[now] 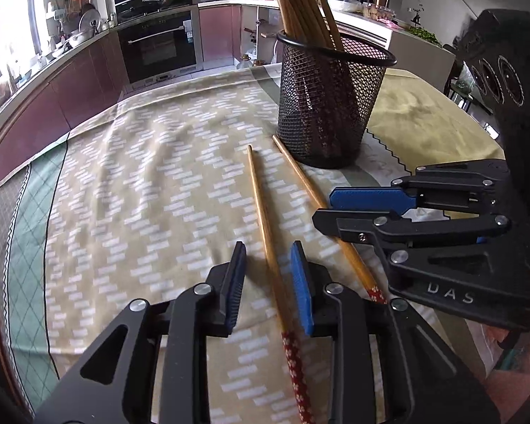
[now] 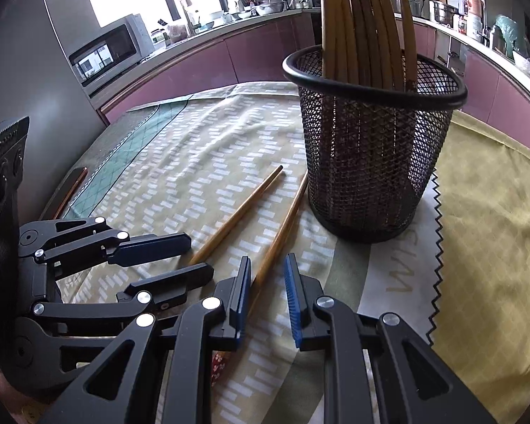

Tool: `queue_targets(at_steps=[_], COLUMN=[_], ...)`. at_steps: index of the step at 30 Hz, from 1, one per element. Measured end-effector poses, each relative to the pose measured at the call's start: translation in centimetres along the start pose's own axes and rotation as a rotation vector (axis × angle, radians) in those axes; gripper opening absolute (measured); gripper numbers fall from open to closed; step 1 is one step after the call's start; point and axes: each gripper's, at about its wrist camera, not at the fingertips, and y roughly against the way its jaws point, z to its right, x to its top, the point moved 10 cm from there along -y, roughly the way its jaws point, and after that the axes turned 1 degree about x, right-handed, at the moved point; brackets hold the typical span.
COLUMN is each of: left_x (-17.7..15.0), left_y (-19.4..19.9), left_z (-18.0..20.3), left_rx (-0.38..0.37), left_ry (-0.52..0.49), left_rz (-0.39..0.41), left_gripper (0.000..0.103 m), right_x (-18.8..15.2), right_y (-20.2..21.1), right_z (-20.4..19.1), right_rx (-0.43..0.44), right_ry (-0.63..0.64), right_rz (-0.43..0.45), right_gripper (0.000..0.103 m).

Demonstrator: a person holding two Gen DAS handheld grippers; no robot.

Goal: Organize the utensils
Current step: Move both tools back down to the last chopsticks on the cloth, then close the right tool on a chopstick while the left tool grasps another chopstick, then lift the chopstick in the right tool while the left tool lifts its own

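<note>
Two wooden chopsticks with red patterned ends lie on the tablecloth in front of a black mesh cup [image 1: 330,106] [image 2: 371,148] that holds several upright chopsticks. My left gripper [image 1: 268,268] is open, its jaws on either side of the left chopstick [image 1: 261,208] [image 2: 236,212]. My right gripper [image 2: 265,282] is open, its jaws on either side of the right chopstick [image 2: 282,226] [image 1: 302,176]. The right gripper also shows in the left wrist view [image 1: 330,208], and the left gripper in the right wrist view [image 2: 194,254].
The table wears a beige and green patterned cloth [image 1: 141,183] with a yellow cloth [image 2: 494,247] to the right. Kitchen counters, an oven [image 1: 159,46] and a microwave [image 2: 106,49] stand behind.
</note>
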Motion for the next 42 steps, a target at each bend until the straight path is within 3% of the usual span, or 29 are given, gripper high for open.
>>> queue_targets(at_steps=[6, 13, 42], left_x=[0.4, 0.2, 1.5], left_y=[-0.3, -0.2, 5.9], left_z=[0.1, 0.0, -0.3], left_rx=[-0.016, -0.022, -0.077], left_ry=[0.013, 0.054, 0.097], left_rz=[-0.006, -0.002, 0.111], left_gripper=[0.008, 0.008, 0.007], right_x=[0.4, 0.3, 1.0], right_y=[-0.4, -0.2, 6.4], right_z=[0.0, 0.6, -2.1], right_rx=[0.004, 0.034, 0.146], right_ry=[-0.009, -0.075, -0.022], right_rz=[0.009, 0.026, 0.164], right_gripper=[0.017, 0.008, 0.004])
